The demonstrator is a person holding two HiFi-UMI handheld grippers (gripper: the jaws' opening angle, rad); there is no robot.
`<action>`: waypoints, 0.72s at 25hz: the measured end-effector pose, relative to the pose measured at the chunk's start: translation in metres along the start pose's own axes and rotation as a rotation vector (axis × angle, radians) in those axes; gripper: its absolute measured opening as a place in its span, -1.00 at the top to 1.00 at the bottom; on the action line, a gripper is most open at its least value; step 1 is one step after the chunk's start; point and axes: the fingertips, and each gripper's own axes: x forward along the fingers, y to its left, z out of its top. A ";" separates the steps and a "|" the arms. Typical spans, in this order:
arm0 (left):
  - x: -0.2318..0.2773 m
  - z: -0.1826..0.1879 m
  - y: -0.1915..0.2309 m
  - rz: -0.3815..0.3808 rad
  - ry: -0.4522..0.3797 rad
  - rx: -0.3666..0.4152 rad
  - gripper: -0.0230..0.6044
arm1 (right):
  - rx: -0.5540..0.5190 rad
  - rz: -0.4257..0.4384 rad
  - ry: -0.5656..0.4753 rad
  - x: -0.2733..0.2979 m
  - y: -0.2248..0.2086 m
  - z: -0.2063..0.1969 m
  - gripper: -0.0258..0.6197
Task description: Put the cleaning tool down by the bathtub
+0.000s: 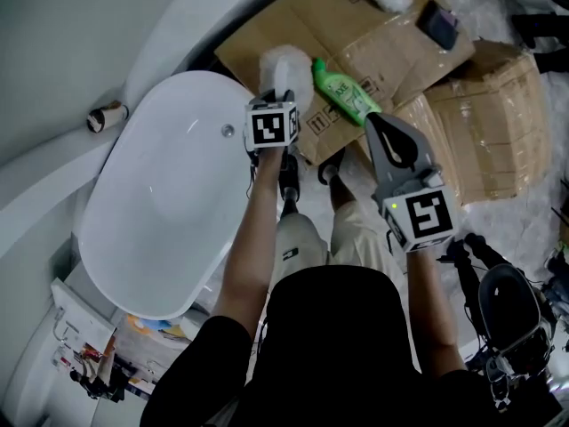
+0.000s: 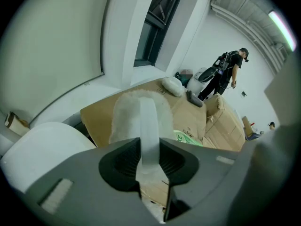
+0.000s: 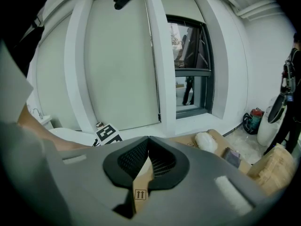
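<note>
The left hand-held gripper (image 2: 149, 147) is clenched on the flat white handle of the cleaning tool (image 2: 140, 108), which it holds above the cardboard (image 1: 382, 38) just beside the bathtub (image 1: 133, 158). Its fluffy head looks light and soft, so I think the stiffer handle is the good place to hold. The right hand-held gripper (image 3: 147, 142) is closed on nothing, near a green bottle (image 1: 343, 90) lying on the cardboard, and I cannot see its contents.

The cleaning tool (image 1: 283, 68) is a white fluffy pad on a flat, pale, translucent handle. The handle is clamped between the jaws of the left gripper (image 2: 149, 146), so the tool is off the ground and its pad points away from the person. The pad sits over the edge of flattened cardboard (image 1: 293, 16), just beyond the far rim of the bathtub (image 1: 169, 194), a white oval freestanding tub that is empty and has a small round drain fitting near that rim.
</note>
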 end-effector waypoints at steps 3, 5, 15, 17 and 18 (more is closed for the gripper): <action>0.009 -0.005 0.003 0.003 0.015 -0.006 0.62 | -0.001 0.003 0.005 0.004 -0.002 -0.003 0.89; 0.014 -0.009 0.003 0.002 0.022 -0.012 0.62 | -0.003 0.005 0.007 0.006 -0.003 -0.006 0.89; 0.031 -0.028 0.010 0.012 0.063 -0.045 0.62 | 0.015 0.023 0.034 0.013 0.002 -0.020 0.89; 0.033 -0.031 0.010 0.017 0.071 -0.044 0.62 | 0.019 0.020 0.032 0.014 0.001 -0.021 0.89; 0.034 -0.032 0.011 0.021 0.074 -0.043 0.62 | 0.020 0.022 0.037 0.014 0.002 -0.022 0.89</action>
